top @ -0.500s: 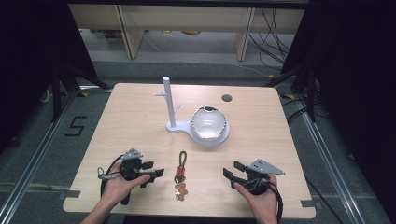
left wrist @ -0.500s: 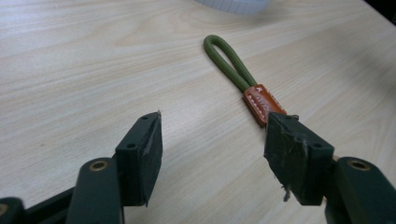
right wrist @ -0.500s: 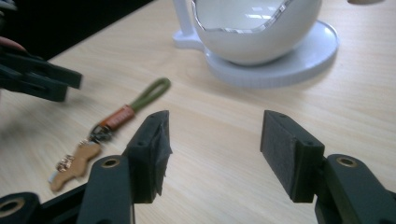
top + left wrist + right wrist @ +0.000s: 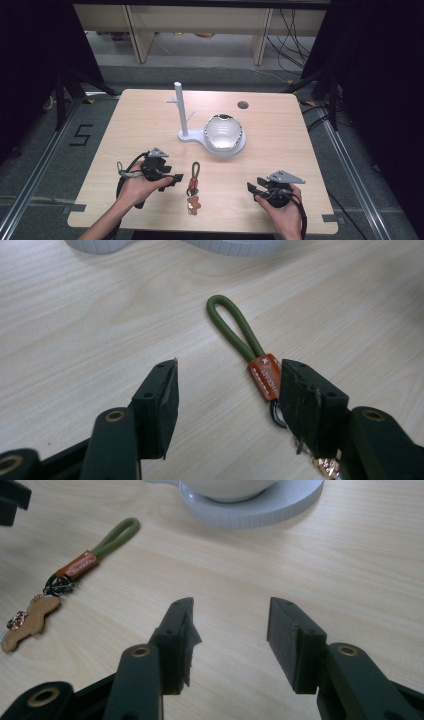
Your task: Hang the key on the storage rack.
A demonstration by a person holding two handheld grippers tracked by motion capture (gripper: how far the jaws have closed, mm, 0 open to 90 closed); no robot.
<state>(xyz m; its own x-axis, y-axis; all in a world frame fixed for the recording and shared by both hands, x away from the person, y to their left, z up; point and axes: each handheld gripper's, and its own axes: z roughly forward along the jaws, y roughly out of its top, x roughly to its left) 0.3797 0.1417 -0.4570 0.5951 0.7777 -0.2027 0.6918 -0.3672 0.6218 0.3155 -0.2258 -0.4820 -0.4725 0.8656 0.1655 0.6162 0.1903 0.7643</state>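
Note:
A keychain (image 4: 193, 186) lies on the table near the front edge. It has a green cord loop (image 4: 235, 330), an orange leather tab (image 4: 266, 376), a black ring and a brown bear charm (image 4: 30, 620). My left gripper (image 4: 176, 178) is just left of it and open. In the left gripper view (image 4: 227, 390) the tab lies against the inner side of the right-hand jaw, with nothing pressed between the pads. My right gripper (image 4: 251, 189) rests to the keychain's right, also open (image 4: 230, 630) over bare wood.
A white stand (image 4: 181, 110) with an upright post and short pegs rises mid-table. A white bowl (image 4: 223, 132) sits on its round base (image 4: 260, 510). A dark round hole (image 4: 243, 105) marks the far right of the tabletop.
My left gripper has shifted a little forward and right, toward the keychain. The right gripper and the keychain have stayed put.

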